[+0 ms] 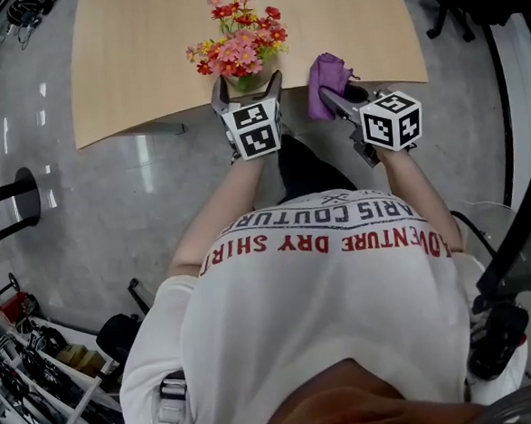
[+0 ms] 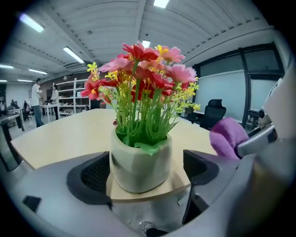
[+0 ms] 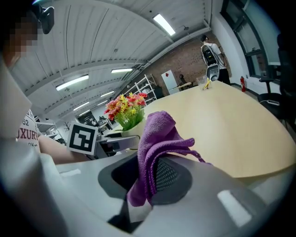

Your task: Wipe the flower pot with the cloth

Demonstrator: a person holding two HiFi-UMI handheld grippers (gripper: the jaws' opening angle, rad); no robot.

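A pale flower pot (image 1: 246, 80) holding red, pink and yellow flowers (image 1: 235, 42) stands at the near edge of the wooden table (image 1: 145, 52). My left gripper (image 1: 246, 94) is open, one jaw on each side of the pot. In the left gripper view the pot (image 2: 141, 162) fills most of the gap, with a small space on its right side. My right gripper (image 1: 330, 94) is just right of the pot, shut on a purple cloth (image 1: 325, 71). In the right gripper view the cloth (image 3: 159, 134) stands up bunched out of the gripper (image 3: 148, 172).
The table's front edge (image 1: 133, 130) runs just under both grippers, with grey floor below. A black office chair (image 2: 215, 110) stands beyond the table. Shelving and people (image 2: 36, 99) are far off. A small object (image 3: 206, 83) sits at the table's far end.
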